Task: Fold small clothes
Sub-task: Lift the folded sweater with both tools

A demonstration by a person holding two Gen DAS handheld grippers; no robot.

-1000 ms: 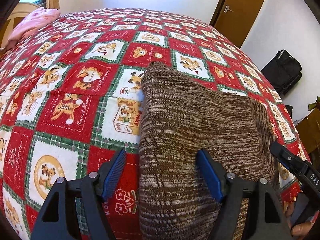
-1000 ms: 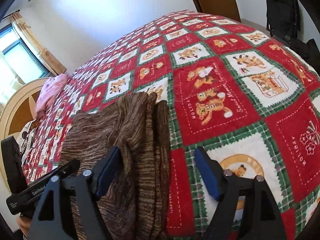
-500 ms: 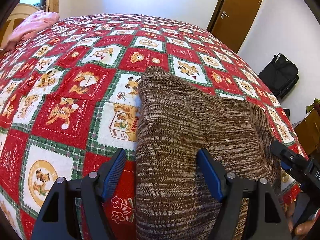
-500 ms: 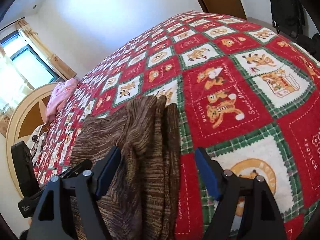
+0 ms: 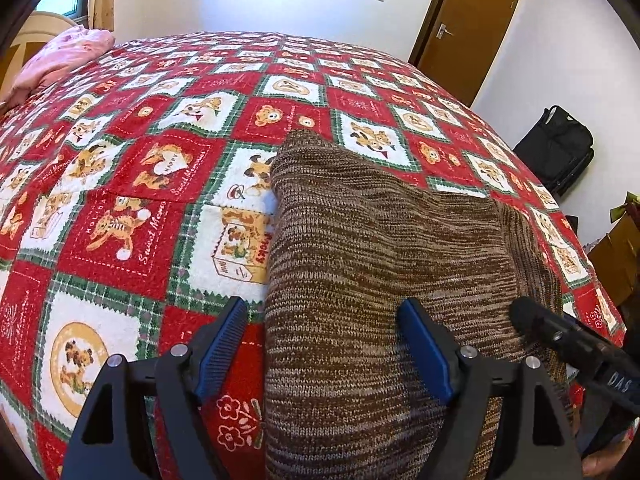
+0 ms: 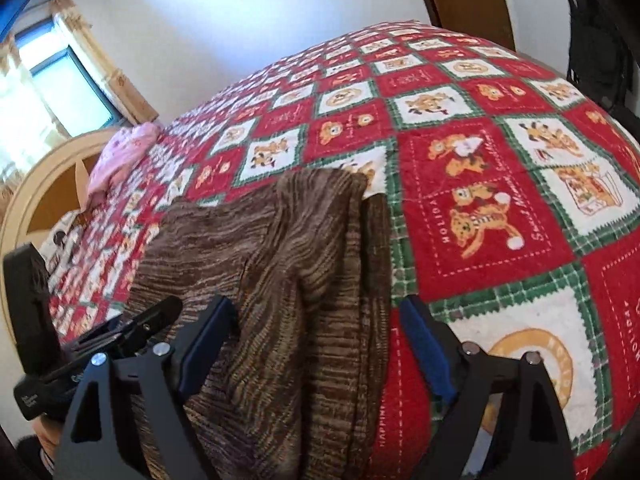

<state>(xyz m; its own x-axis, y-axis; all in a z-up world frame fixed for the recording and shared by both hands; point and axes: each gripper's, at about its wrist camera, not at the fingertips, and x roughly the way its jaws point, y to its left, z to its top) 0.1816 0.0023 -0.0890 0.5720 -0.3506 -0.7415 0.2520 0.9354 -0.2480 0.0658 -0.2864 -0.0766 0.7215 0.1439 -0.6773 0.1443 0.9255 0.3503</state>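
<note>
- Left gripper [image 5: 320,346] low over the near end of the brown knit sweater [image 5: 380,248], blue pads apart and just widened, the sweater's left edge lying between them, unpinched.
- Right gripper [image 6: 320,344] over the sweater's right edge, jaws spread and just widened too, folded layers between the pads but not clamped.
- Folded, marled brown and tan, lying on the near part of the bedspread [image 5: 120,184]; narrower strip showing along its right side.
- Red, white and green patchwork of teddy-bear squares across the whole bed.
- Pink bedding [image 5: 60,56] bunched at the far left by a rounded headboard [image 6: 44,184].
- Beyond: white walls, brown door [image 5: 468,24], curtained window [image 6: 68,68], black bag [image 5: 560,148] on the floor at right.
</note>
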